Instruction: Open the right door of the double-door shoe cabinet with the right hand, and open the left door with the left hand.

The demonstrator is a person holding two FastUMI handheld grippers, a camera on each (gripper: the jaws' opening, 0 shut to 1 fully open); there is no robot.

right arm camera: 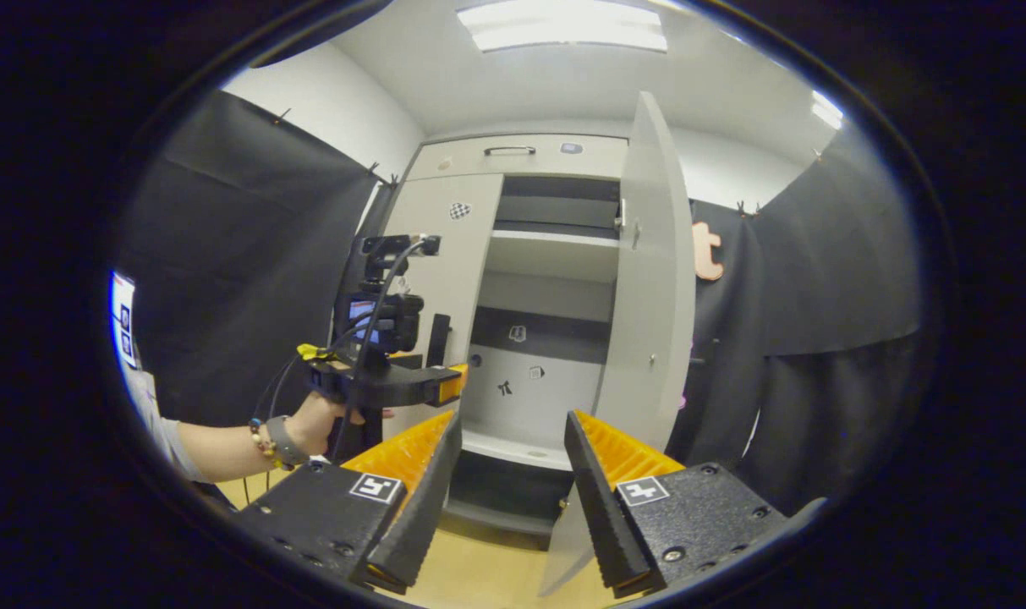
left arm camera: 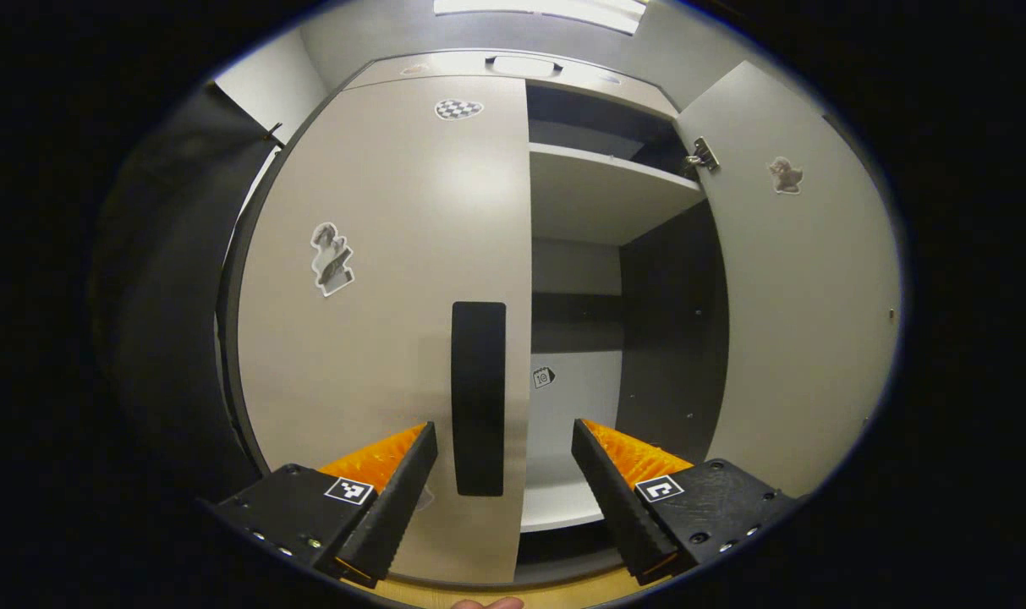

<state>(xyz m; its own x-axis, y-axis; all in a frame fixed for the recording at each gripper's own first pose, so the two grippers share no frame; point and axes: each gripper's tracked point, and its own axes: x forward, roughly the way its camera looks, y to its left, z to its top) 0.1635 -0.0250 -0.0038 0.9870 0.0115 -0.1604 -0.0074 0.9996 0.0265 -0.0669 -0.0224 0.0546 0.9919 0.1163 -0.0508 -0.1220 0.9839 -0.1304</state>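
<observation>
Already right door (left arm camera: pixel 804 313) swung wide, shelves exposed. Left door (left arm camera: pixel 386 321) shut; left gripper (left arm camera: pixel 504 461) fingers spread, straddling black handle (left arm camera: pixel 478 397), lined up to pinch and pull. Right gripper (right arm camera: pixel 513 474) fingers open, empty, held back from cabinet.

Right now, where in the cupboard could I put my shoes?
The upper shelf and the bottom shelf behind the open right door look bare. The left door covers the rest, its black handle between the left tongs.
</observation>
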